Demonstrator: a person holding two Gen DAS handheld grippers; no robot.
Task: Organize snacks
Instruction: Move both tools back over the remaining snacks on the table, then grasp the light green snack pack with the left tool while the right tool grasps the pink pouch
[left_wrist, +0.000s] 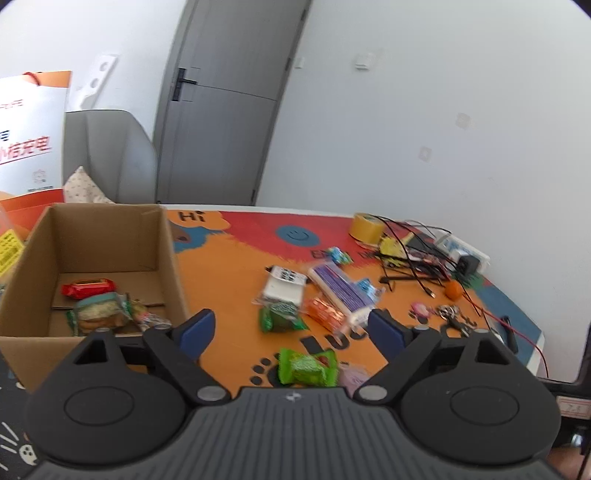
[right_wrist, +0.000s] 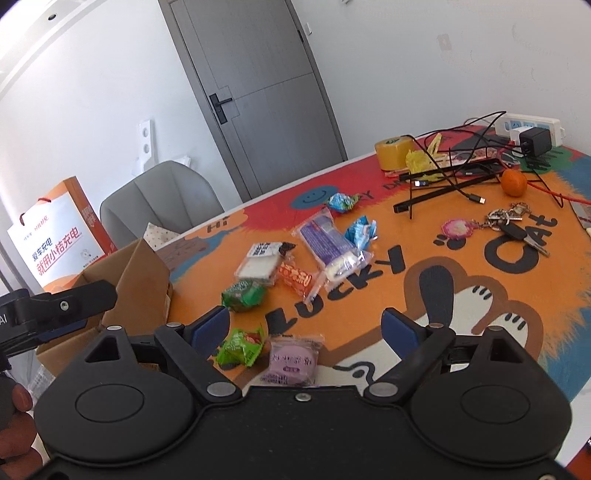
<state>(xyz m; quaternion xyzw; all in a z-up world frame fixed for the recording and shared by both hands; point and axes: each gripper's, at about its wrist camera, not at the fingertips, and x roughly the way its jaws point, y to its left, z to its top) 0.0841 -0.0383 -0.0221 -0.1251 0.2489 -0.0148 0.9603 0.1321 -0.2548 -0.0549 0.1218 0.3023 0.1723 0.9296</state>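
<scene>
Both hand-held grippers are spread and empty: my left hand-held gripper (left_wrist: 284, 330) hovers beside the cardboard box (left_wrist: 162, 236), which already holds a few packets, so it sits handy for drops. My right hand-held gripper (right_wrist: 306, 328) hangs over the desk (right_wrist: 461, 302), the green snack (right_wrist: 240, 347) and purple snack (right_wrist: 291, 360) just ahead between its fingers, likely my next picks.

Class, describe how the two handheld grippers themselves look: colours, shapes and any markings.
Both are matt black plastic. The left gripper has a ribbed grey-black body with a small pale logo, two rounded lobes with oval insets, silver pivot pins and blue pads on its fingers. The right gripper matches it: smooth black body, silver screws, blue pads. No cables or sleeves show.
</scene>
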